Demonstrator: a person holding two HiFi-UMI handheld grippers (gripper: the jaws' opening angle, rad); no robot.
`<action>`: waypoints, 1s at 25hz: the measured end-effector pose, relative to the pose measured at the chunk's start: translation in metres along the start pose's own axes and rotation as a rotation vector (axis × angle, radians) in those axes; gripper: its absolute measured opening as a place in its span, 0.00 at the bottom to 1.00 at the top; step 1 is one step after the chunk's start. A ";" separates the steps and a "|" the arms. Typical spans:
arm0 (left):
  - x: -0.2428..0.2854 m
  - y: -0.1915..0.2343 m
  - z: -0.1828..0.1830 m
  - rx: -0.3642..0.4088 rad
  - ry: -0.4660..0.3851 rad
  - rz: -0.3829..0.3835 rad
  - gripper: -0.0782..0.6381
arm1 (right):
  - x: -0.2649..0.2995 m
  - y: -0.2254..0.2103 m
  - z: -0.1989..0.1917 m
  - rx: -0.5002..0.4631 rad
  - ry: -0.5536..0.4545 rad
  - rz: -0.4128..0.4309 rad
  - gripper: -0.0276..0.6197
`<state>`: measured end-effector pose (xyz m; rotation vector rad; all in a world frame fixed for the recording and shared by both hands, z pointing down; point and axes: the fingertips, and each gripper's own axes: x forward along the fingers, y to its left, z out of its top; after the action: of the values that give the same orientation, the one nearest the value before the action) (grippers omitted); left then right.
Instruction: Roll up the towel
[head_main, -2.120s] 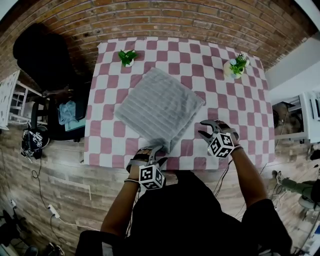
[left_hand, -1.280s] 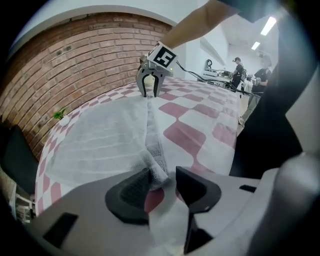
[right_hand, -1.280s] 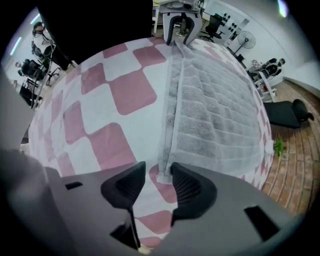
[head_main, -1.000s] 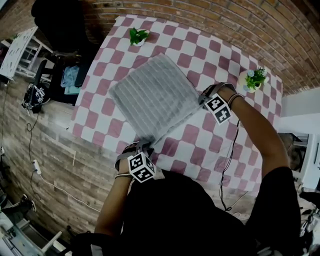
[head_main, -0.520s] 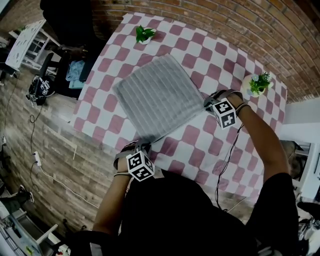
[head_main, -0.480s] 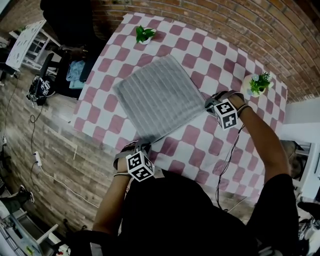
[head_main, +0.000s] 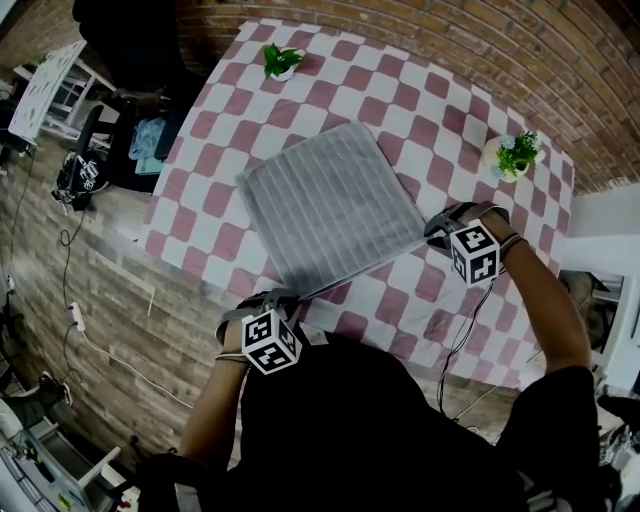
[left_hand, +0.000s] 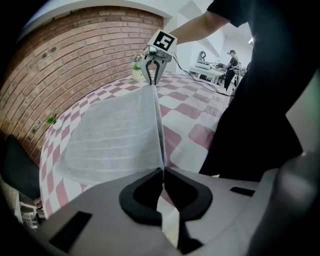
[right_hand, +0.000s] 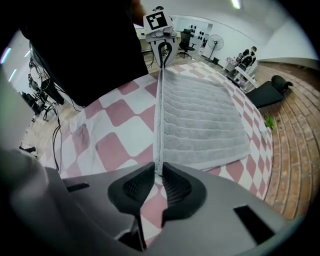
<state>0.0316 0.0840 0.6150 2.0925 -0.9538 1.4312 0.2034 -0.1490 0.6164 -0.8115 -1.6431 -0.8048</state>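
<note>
A grey ribbed towel (head_main: 330, 205) lies spread on the pink-and-white checked table (head_main: 420, 110). My left gripper (head_main: 283, 297) is shut on the towel's near left corner, and in the left gripper view the cloth (left_hand: 115, 135) runs straight out from between the closed jaws. My right gripper (head_main: 437, 230) is shut on the near right corner, and the towel (right_hand: 200, 115) shows pinched between its pads. The near hem is stretched taut between the two grippers and raised a little off the table. Each gripper sees the other at the far end of the hem: the right gripper (left_hand: 152, 80) and the left gripper (right_hand: 162, 62).
Two small potted plants stand at the table's far corners, one on the left (head_main: 280, 60) and one on the right (head_main: 515, 152). A brick wall (head_main: 450, 40) runs behind the table. A dark chair with blue cloth (head_main: 140, 135) stands at the left on the wooden floor.
The right gripper went from the open table to the towel's right corner and closed on it. Both grippers have since drawn back toward me, lifting the near hem taut.
</note>
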 end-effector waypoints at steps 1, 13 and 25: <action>-0.003 0.006 0.001 -0.001 -0.004 0.012 0.13 | -0.004 -0.006 0.000 0.005 -0.002 -0.021 0.12; -0.043 0.170 -0.012 -0.039 -0.054 0.269 0.13 | -0.040 -0.185 0.004 0.061 -0.028 -0.348 0.12; -0.027 0.285 -0.044 -0.065 -0.035 0.359 0.13 | 0.013 -0.307 0.000 0.077 0.021 -0.374 0.12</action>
<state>-0.2133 -0.0695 0.5972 1.9750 -1.4267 1.5085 -0.0558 -0.3129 0.5983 -0.4440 -1.8226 -0.9960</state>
